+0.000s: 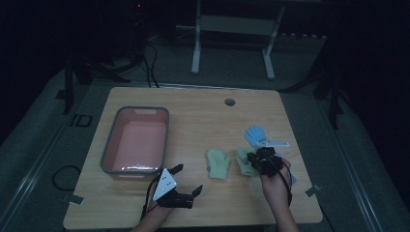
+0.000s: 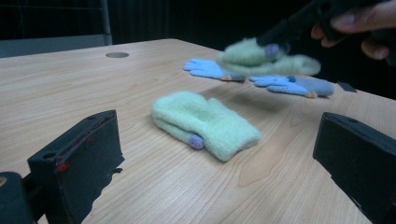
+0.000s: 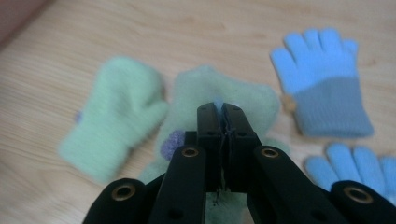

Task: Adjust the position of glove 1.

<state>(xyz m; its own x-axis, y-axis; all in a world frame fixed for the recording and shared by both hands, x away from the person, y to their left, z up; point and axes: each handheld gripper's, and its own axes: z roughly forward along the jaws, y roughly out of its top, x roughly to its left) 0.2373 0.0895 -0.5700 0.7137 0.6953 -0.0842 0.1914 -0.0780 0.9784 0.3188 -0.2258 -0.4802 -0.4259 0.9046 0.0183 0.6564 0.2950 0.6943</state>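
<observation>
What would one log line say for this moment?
right gripper: shut on green mitten, lifted off table | left gripper: open, holding nothing | second green mitten: flat on table

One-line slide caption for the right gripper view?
Right gripper pinches a green mitten beside its mate.

On the table (image 1: 203,111) a tub (image 1: 136,140) stands at the left. Right of it lies one mitten (image 1: 218,164), then a second mitten (image 1: 244,162) beside it. Two gloves (image 3: 322,79) lie farther right.
</observation>
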